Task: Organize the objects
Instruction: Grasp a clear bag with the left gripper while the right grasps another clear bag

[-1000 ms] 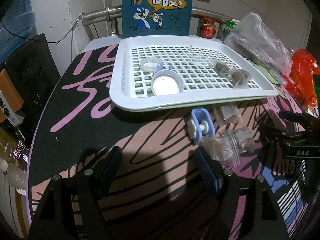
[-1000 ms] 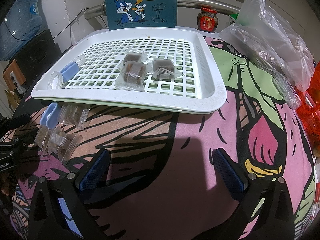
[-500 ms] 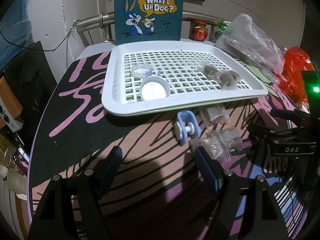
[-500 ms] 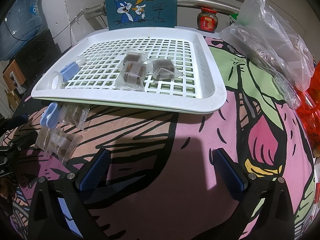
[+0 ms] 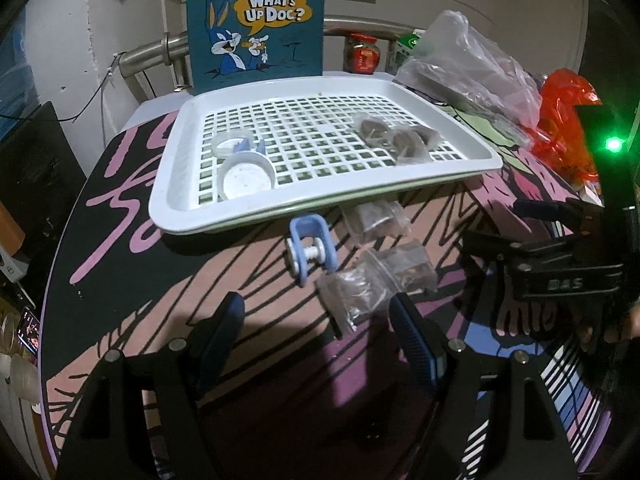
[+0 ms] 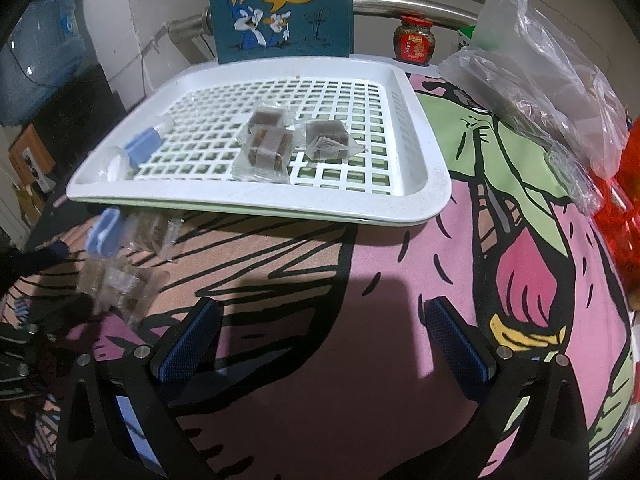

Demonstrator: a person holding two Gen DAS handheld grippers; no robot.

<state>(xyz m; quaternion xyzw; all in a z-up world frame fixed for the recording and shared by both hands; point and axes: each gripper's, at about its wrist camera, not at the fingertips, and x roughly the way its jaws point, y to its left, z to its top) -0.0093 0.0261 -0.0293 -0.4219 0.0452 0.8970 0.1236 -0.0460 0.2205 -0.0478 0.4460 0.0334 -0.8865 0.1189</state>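
Left gripper (image 5: pixel 316 320) was open, empty, over the mat (image 5: pixel 132 280). Right gripper (image 6: pixel 320 332) was also open and empty. Three packets (image 6: pixel 268 148) and two tape rolls (image 5: pixel 248 176) sat in the tray (image 5: pixel 168 216); a clip (image 5: pixel 308 252) and loose packets (image 5: pixel 360 292) lay just before it.

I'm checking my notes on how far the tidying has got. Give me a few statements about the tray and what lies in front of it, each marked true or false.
1. Three wrapped brown snacks lie in the white tray. True.
2. The blue clip is in the tray. False: it lies on the cloth in front of the tray.
3. The left gripper clamps a packet. False: it is open and empty.
4. The right gripper is open, holding nothing. True.
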